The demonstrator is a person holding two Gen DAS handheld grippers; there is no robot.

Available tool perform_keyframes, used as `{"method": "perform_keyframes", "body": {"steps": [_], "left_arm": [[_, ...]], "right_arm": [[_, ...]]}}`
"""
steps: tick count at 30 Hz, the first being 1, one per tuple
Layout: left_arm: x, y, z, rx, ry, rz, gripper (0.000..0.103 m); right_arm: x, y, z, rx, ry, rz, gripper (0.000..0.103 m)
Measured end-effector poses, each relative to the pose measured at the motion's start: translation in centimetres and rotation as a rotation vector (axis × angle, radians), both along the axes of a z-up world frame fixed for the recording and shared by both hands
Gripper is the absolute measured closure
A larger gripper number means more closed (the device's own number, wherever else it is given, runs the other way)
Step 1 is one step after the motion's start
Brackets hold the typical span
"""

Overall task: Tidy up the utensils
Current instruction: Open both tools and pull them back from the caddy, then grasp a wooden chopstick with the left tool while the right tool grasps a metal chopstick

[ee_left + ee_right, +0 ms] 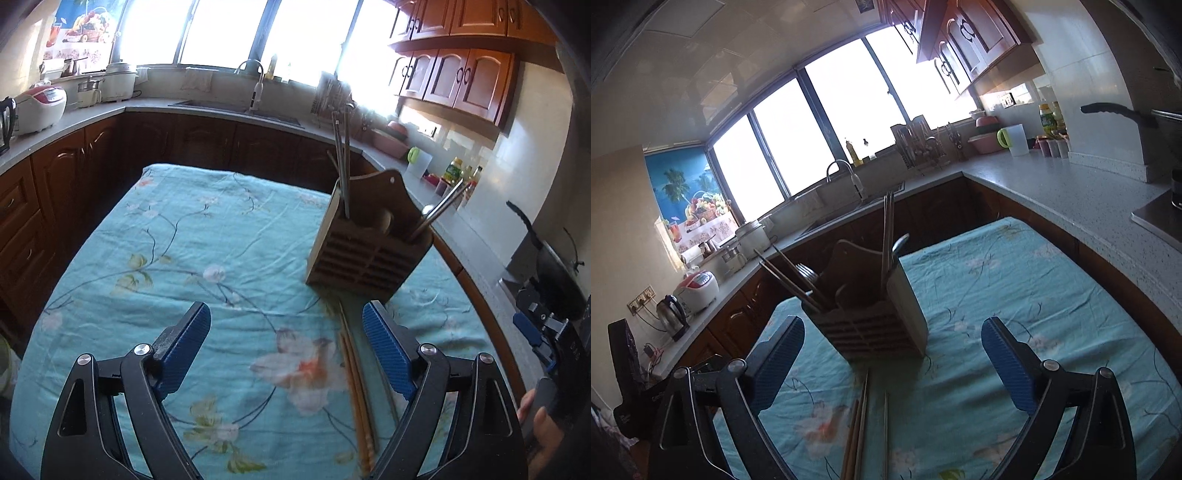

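Observation:
A wooden utensil holder stands on the teal floral tablecloth, with metal chopsticks and other utensils upright in it. Wooden chopsticks lie on the cloth in front of it, between my left gripper's fingers, close to the right finger. My left gripper is open and empty above the cloth. In the right wrist view the holder stands just ahead of my open, empty right gripper. Wooden and metal chopsticks lie on the cloth below it.
A grey countertop wraps round the table on three sides, with a sink and tap, a rice cooker, a kettle, a dish rack and bottles. My right gripper shows at the left wrist view's right edge.

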State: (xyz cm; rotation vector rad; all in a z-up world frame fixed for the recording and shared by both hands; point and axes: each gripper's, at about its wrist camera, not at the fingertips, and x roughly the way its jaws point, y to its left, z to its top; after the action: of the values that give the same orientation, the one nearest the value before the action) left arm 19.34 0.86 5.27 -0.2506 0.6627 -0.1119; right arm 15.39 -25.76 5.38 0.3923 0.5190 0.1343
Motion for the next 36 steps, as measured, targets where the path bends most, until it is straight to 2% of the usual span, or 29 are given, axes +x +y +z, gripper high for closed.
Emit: {"method": "perform_keyframes", "body": {"steps": [6, 11, 27, 30, 32, 36], "left_arm": [[-1.6, -0.1, -3.8, 0.004, 0.094, -0.003, 0.017], [-2.5, 0.2, -5.6, 0.0, 0.144, -0.003, 0.017], [-2.4, 0.0, -7.3, 0.01, 0.207, -0.004, 0.017], [-2.1, -0.1, -7.4, 0.013, 0.216, -0.005, 0.017], [-1.8, -0.2, -7.5, 0.017, 0.221, -0.008, 0.017], [-1.0, -0.7, -7.7, 0.026, 0.233, -0.022, 0.017]], "right_arm": [[-1.6, 0.3, -3.9, -0.01, 0.088, 0.005, 0.005], [-2.4, 1.1, -6.1, -0.029, 0.146, 0.026, 0.005], [-0.5, 4.3, -7.7, -0.095, 0.215, 0.118, 0.007], [0.7, 5.3, -8.3, -0.122, 0.249, 0.145, 0.023], [1.8, 6.1, -8.8, -0.139, 0.281, 0.169, 0.038], [3.8, 7.7, -10.1, -0.176, 0.346, 0.239, 0.051]]}}
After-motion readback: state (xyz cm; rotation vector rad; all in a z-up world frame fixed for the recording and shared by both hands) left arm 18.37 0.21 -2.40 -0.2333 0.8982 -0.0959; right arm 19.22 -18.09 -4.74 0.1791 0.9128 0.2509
